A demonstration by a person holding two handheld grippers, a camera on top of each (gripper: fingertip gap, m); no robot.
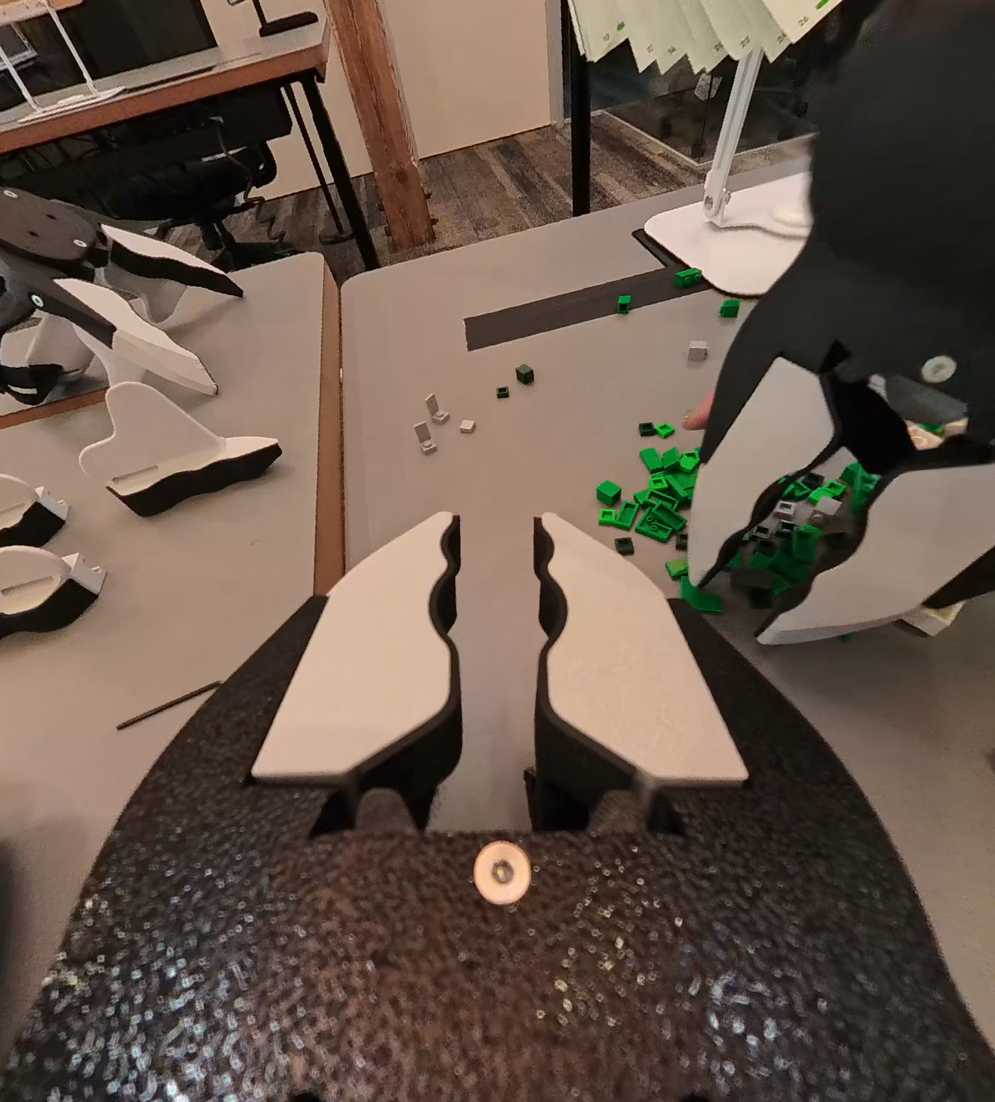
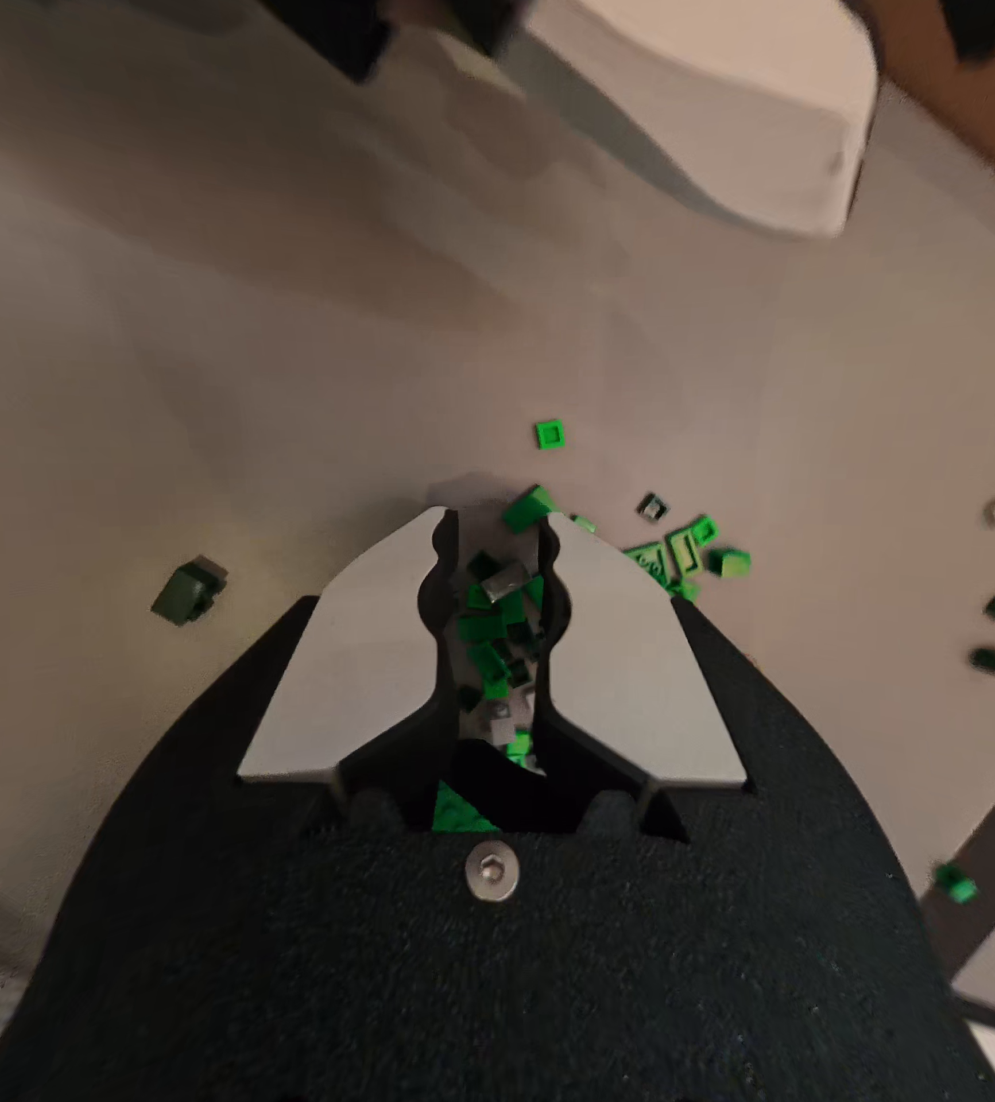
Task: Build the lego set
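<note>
While apparently holding nothing, right gripper [image 2: 498, 525] straddles lego pile [image 2: 498, 632], part-open.

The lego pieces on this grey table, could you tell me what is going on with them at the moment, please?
A person is holding a pair of black-and-white tongs in each hand over a grey table. The right tongs are open and lowered over the pile of small bright green, dark green and grey lego pieces, gripping nothing yet. The left tongs hang open and empty above bare tabletop. A few small grey lego pieces lie scattered apart. No assembled part is visible.
</note>
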